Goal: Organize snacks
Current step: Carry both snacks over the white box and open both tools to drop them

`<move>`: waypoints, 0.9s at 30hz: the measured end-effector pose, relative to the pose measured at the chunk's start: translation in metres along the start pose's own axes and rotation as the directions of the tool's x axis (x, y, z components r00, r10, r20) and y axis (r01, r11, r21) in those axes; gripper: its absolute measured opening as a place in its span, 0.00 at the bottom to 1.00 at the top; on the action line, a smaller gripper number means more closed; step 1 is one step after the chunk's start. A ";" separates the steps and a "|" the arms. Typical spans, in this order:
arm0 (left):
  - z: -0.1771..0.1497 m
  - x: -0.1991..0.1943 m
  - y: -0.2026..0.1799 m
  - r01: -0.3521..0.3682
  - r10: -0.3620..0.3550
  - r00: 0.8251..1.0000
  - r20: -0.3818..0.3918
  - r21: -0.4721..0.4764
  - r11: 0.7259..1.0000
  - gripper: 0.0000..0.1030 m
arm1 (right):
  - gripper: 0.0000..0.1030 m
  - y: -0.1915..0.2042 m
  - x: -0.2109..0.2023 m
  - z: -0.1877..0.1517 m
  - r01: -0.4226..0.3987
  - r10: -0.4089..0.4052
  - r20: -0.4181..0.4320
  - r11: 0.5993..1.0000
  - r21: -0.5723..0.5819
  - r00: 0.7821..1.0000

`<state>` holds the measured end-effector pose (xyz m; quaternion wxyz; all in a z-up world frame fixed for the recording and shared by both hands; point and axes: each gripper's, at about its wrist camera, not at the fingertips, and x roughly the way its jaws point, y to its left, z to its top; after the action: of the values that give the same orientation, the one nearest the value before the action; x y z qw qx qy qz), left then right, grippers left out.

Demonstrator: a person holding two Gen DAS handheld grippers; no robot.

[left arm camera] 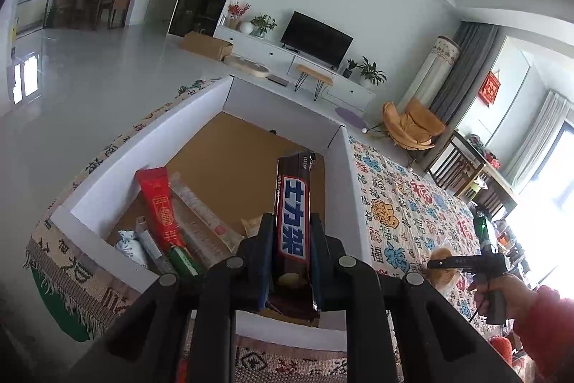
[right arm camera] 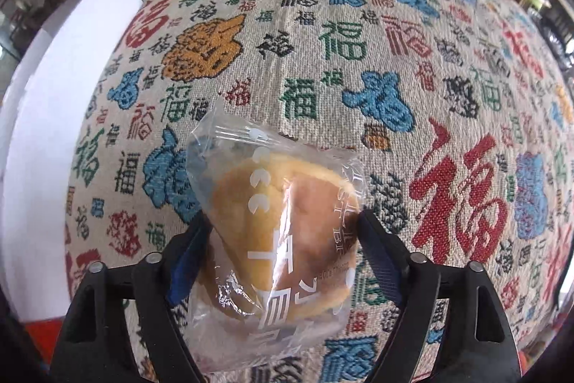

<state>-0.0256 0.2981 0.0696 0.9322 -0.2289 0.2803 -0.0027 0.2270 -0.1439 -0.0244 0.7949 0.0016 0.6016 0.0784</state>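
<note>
My left gripper [left arm camera: 291,218] is shut on a brown chocolate bar [left arm camera: 292,203], held upright over the white box [left arm camera: 150,160]. In the box's near left corner lie a red packet [left arm camera: 158,203], a long clear packet [left arm camera: 201,214], a green packet [left arm camera: 184,262] and a small white packet [left arm camera: 129,246]. My right gripper [right arm camera: 281,219] points down at the patterned tablecloth [right arm camera: 323,60], open, its fingers [right arm camera: 376,250] standing on either side of a bun in clear wrap [right arm camera: 283,225] that lies on the cloth. The left wrist view shows that gripper [left arm camera: 436,264] over the bun [left arm camera: 445,279], held by a red-sleeved hand [left arm camera: 509,293].
The box has a brown cardboard floor [left arm camera: 229,160], bare at its far end. Its white wall [right arm camera: 71,96] stands left of the bun. The tablecloth's fringed edge [left arm camera: 71,289] hangs at the left, with grey floor beyond. A wooden chair [left arm camera: 462,167] stands at the far right.
</note>
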 end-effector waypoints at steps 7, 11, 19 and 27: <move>0.014 0.009 0.009 -0.004 0.004 1.000 -0.011 -0.012 1.000 0.17 | 0.60 0.020 -0.057 0.011 -0.329 0.323 0.067 0.939 0.104 0.944; 0.027 0.021 0.022 -0.026 0.025 0.999 -0.030 -0.042 0.999 0.17 | 0.60 0.100 -0.109 0.036 -0.485 0.483 0.137 0.874 -0.017 0.865; 0.049 0.049 0.017 -0.166 0.167 0.985 -0.050 0.027 0.986 0.61 | 0.69 0.281 -0.142 0.052 -0.429 0.500 0.177 0.842 -0.326 0.848; 0.041 0.035 0.010 -0.278 0.276 0.960 0.040 0.110 0.954 0.93 | 0.69 0.314 -0.151 0.039 -0.342 0.475 0.234 0.829 -0.442 0.848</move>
<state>0.0244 0.3197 0.0777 0.9383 -0.1334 0.2978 0.1145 0.1856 0.1510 0.1616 0.8333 -0.0102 0.4159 0.3640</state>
